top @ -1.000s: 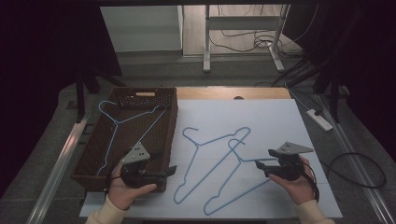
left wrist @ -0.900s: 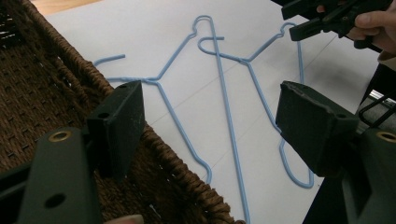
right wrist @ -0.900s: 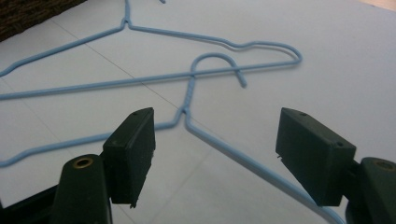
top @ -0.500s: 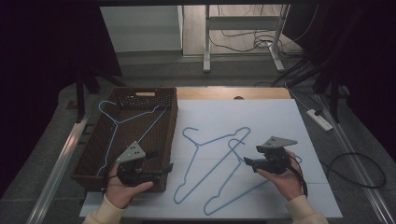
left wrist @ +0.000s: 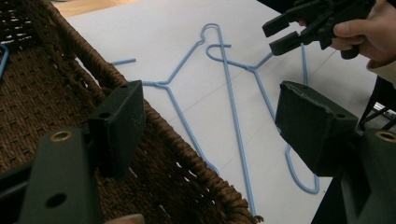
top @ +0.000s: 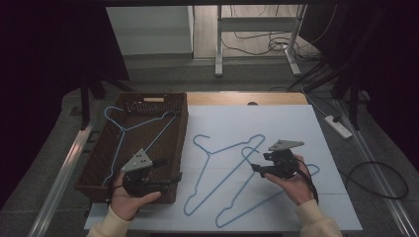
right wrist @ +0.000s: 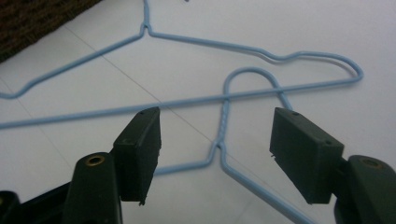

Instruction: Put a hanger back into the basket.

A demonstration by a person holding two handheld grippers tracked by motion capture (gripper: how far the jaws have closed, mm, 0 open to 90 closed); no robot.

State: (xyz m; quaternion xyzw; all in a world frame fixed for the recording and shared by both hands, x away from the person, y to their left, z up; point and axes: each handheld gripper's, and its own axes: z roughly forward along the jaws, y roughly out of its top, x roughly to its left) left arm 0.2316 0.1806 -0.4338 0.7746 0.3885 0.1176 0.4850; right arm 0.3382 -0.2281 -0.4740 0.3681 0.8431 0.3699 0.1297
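Change: your right gripper has moved up and leftward across the lower right of the high view over the last second, from beside the hangers to right over the neck of the nearer hanger.
Meaning: you look set to pick that hanger up at its twisted neck, probably to carry it to the wicker basket; nothing is gripped yet.
Right tool: jaws spread wide and empty, the twisted neck centred between them in the right gripper view.
Left tool: your left gripper has barely shifted; it hangs at the lower left of the high view above the basket's near right corner, jaws wide apart, holding nothing.
Hangers on sheet: two lie crossed on the white sheet in mid-frame; the second hanger has its long bar across the first one's hook.
Basket: a third hanger lies inside it already.
Obstacle: the crossing bar passes just beyond your jaws, so a lift may drag the other hanger along.
Background: cables and a power strip sit at the right, well apart from the work.
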